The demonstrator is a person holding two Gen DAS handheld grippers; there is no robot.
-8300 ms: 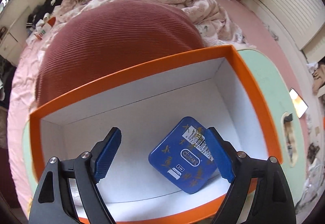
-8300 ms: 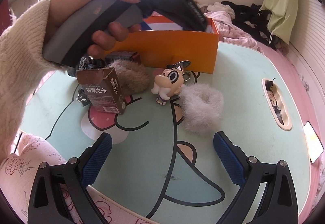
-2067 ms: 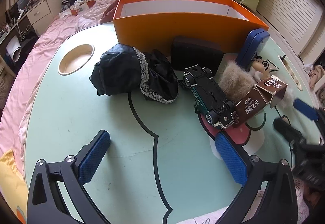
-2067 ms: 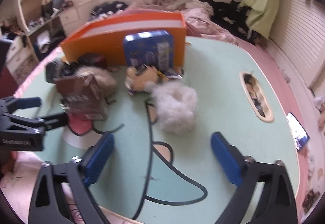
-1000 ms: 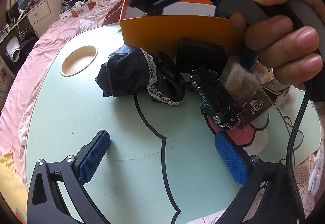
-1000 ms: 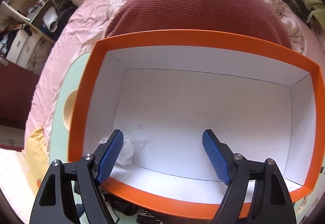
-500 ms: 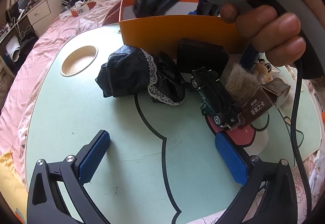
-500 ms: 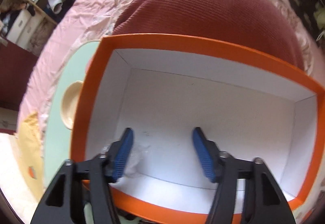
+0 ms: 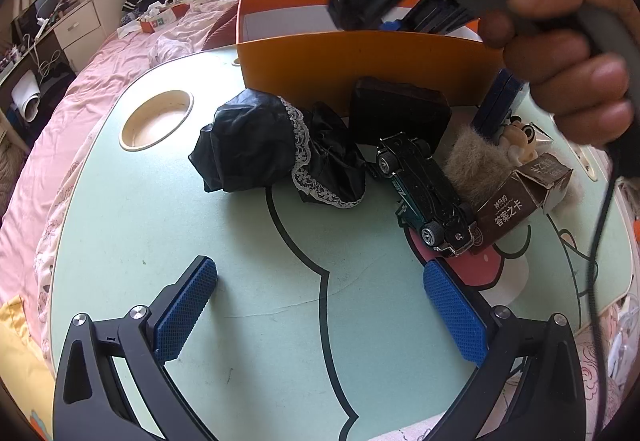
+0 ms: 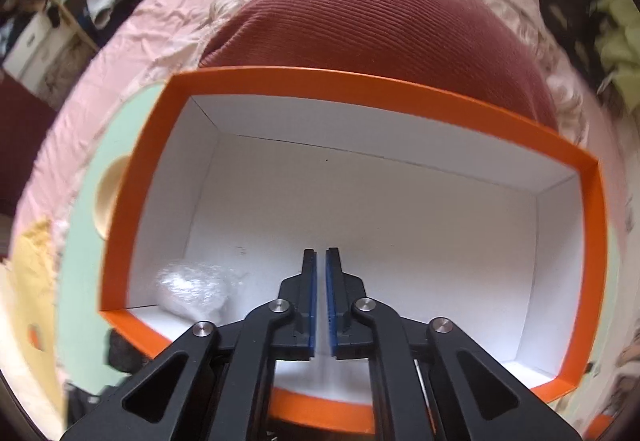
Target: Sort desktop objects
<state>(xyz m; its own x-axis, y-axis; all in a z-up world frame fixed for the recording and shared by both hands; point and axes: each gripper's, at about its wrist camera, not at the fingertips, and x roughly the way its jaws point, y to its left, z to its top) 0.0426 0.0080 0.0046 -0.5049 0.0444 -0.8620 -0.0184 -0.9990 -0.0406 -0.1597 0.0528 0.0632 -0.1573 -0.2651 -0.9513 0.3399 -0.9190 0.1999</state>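
A: Where's the left gripper (image 9: 320, 305)?

B: Low over the green desk (image 9: 248, 321), angled down, fingers (image 9: 186, 303) spread wide with nothing between them.

A: And beyond it?

B: A toy car (image 9: 424, 193) touching a brown carton (image 9: 516, 201), a black lace cloth (image 9: 272, 149) beside them, then the orange box (image 9: 360, 57).

A: The right gripper (image 10: 321, 297)?

B: Held in a hand (image 9: 568, 57) above the box, pointing steeply down. Its fingers have just closed almost together, empty. A clear crumpled bag (image 10: 192, 289) lies in the box's near left corner.
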